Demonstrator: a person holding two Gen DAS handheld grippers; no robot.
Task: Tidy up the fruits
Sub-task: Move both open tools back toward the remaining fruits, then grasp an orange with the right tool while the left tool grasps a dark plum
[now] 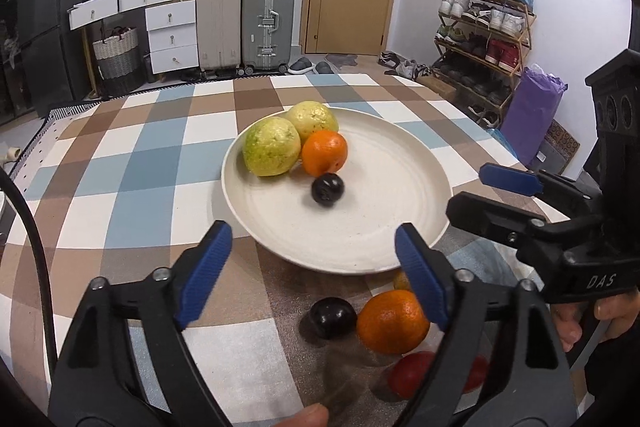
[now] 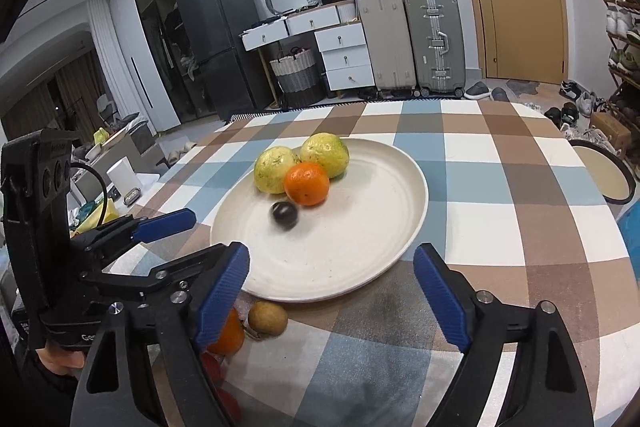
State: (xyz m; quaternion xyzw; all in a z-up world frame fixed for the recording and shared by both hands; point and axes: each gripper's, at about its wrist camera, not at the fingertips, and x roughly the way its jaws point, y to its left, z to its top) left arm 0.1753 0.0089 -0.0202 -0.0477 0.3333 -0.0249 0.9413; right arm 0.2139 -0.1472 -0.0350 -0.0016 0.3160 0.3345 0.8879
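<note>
Fruit sorting looks about half done: two yellow-green guavas, an orange and a blurred dark plum sit on the cream plate. On the checked table, near the plate's rim, lie another plum, an orange, something red and a brown fruit. Left claw and right claw hang released, empty. "DAS" shows on one handle.

We see a cream plate on a cloth checked in brown, blue-grey and white. On the plate: two yellow-green fruits, an orange and a blurred black plum. Near us — another orange, a black plum, a red fruit. Our pads are blue.
</note>
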